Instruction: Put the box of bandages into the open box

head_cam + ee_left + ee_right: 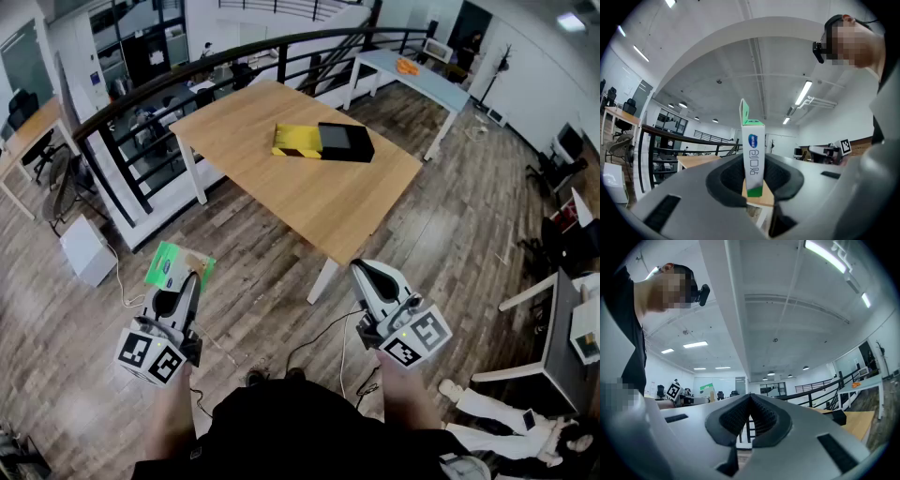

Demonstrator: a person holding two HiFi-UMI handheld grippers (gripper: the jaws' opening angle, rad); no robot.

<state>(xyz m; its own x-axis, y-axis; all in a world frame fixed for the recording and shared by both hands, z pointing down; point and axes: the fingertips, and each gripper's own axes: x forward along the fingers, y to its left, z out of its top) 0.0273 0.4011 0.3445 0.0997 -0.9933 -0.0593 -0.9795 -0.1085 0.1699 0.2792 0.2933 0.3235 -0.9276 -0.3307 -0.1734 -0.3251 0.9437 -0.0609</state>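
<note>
**Bandage box gripped, far from open box**

Head view: left gripper (180,281) is holding the bandage box (176,264) near-left over the floor; the open box (323,142) is sitting on the far table (281,197).

Left gripper view: jaws are pinching its narrow faces, low down. Probably light, crushable card needing a gentle squeeze.

Right gripper view: right gripper (751,416) is sitting closed and empty.

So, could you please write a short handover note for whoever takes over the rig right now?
Left hand-held gripper: shut on the green-and-white cardboard box of bandages, held over the floor.
Right hand-held gripper: jaws together, empty.
Black open box, with a yellow-and-black striped part beside it: on the light wooden table, ahead of both grippers and well apart from them.
Done: bandage box is in the grip.
Left: carry it to the table, set it in the black box, release.
</note>
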